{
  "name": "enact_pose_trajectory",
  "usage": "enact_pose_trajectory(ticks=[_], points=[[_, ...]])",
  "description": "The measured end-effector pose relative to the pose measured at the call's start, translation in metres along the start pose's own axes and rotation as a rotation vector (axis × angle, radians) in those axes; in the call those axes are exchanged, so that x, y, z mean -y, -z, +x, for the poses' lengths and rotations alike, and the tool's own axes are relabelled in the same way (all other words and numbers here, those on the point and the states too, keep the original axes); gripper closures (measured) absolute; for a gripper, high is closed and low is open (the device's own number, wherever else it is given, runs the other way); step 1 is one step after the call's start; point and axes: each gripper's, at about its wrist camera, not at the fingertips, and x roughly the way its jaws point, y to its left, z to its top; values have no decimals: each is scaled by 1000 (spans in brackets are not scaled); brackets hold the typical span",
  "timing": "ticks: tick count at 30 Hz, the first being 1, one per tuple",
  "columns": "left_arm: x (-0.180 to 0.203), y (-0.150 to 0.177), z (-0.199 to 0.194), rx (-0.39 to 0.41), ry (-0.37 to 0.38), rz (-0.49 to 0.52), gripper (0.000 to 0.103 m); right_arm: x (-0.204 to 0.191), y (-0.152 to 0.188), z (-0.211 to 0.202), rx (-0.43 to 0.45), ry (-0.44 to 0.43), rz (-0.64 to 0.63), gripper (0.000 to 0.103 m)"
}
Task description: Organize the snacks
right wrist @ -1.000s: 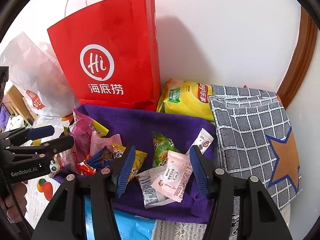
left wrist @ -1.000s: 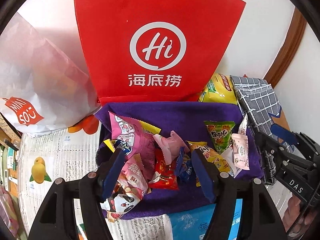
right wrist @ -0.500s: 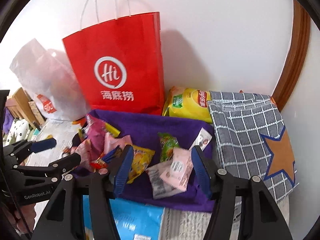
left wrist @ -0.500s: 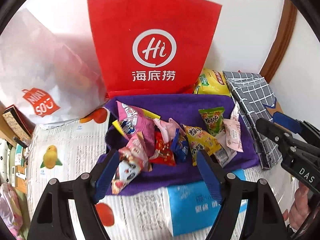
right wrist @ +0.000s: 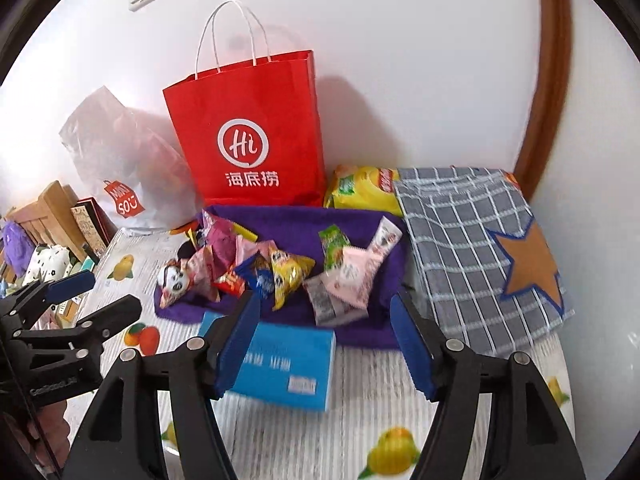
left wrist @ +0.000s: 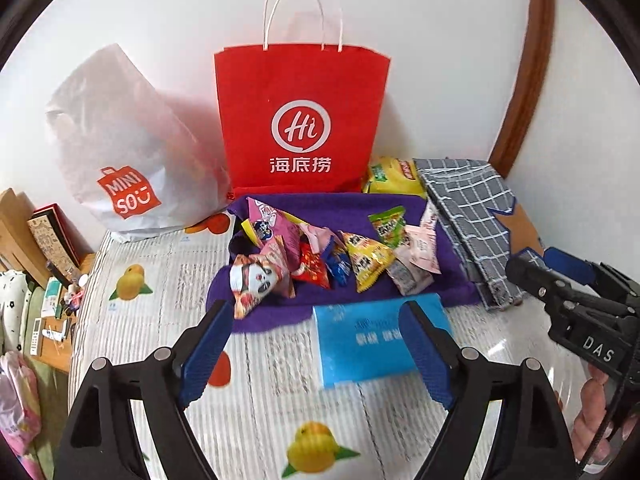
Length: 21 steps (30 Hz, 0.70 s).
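Note:
Several small snack packets [left wrist: 320, 256] lie heaped on a purple cloth [left wrist: 456, 284], also in the right wrist view [right wrist: 280, 268]. A panda-face packet [left wrist: 252, 280] lies at the pile's left end. My left gripper [left wrist: 316, 344] is open and empty, above the table in front of the cloth. My right gripper [right wrist: 326, 336] is open and empty, over a blue box [right wrist: 280, 364] in front of the cloth [right wrist: 372, 328]. Each gripper shows at the edge of the other's view.
A red paper bag [left wrist: 300, 120] stands behind the cloth against the wall. A white plastic bag [left wrist: 120, 152] is left of it. A yellow chip bag [left wrist: 394, 176] and a grey checked cloth bag [left wrist: 468, 216] are to the right. The table's left edge [left wrist: 80, 300] drops off.
Both grippers have pulled back and up from the snack pile. The whole red bag, the blue box and more of the table now show. Both stayed open.

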Motion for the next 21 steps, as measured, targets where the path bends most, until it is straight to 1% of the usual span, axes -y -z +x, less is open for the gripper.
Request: enact_pose_trajectory(ticks=[1,3,6,9,11,12,16,21], points=[[1,4,-7,6,2,-1,19,0,6,-7,-2,15,2,28],[3,12,-19,20,10,-3,18,-1,18,-22,21,54,-4,18],[6,26,-38,36,29,-11,16,-6,35,-46,54,81,-25,12],[9,40,-55,61,17,-9,15,-9,51,-67,83,88,-27,4],[11,48,-67,75,6,-16,13,-9,61,-80,101,75,-19,3],[11,53,-75,86,3,-22,12,-9,68,-87,110,71,-13,0],[13,66,-98,121,-3,-28,8,-9,83,-108,118,100,-5,0],[19,79,-124,164,-26,-27,8,-4,99,-136,139,89,12,0]])
